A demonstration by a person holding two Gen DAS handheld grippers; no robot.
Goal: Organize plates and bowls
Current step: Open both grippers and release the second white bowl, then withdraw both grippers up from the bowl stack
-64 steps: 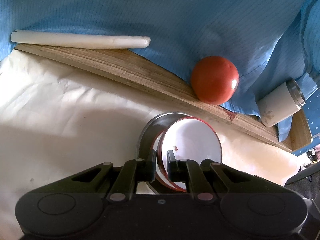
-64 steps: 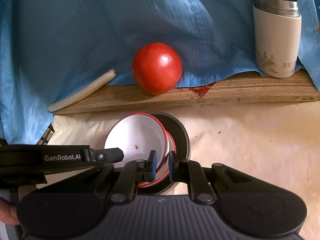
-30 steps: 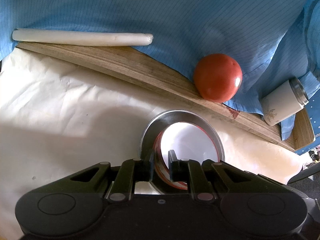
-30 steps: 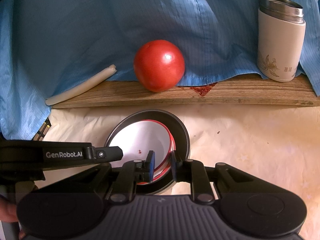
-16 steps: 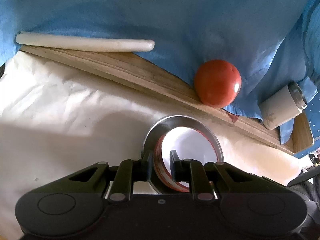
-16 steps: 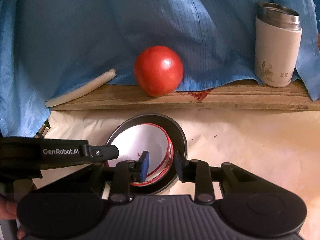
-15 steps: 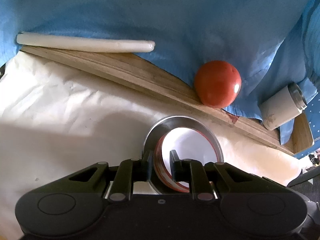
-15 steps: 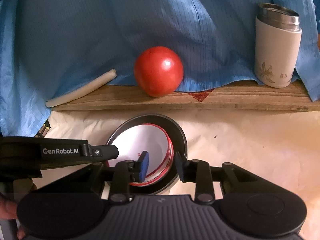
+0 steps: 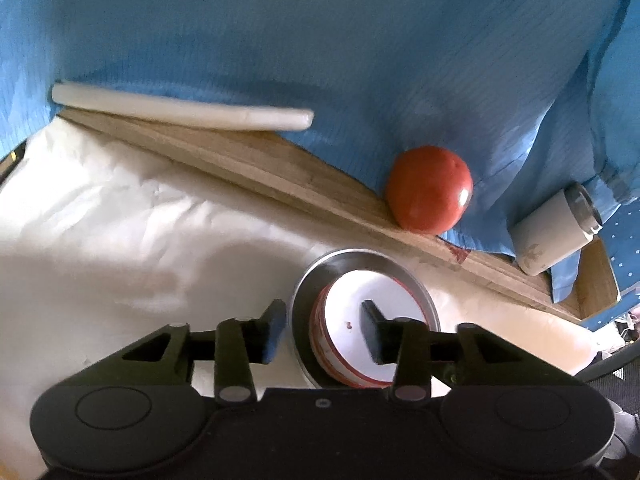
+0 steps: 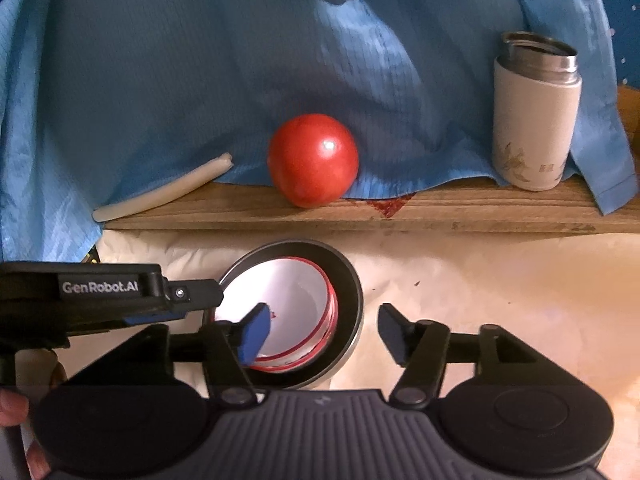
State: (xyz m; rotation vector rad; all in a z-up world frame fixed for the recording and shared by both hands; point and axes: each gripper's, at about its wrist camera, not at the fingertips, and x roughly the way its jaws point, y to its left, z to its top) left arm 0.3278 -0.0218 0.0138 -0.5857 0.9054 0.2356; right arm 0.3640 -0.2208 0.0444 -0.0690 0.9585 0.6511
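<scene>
Your left gripper [image 9: 322,330] is spread wide, straddling the metal bowl's [image 9: 320,276] near-left rim, gripping nothing. Your right gripper [image 10: 322,330] gapes released too. The red-rimmed bowls [image 10: 296,300] sit nested inside.

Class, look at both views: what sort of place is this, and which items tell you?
Probably a makeshift home table: nested bowls on pale paper, a tomato and a flask on a wooden board against draped blue cloth.
</scene>
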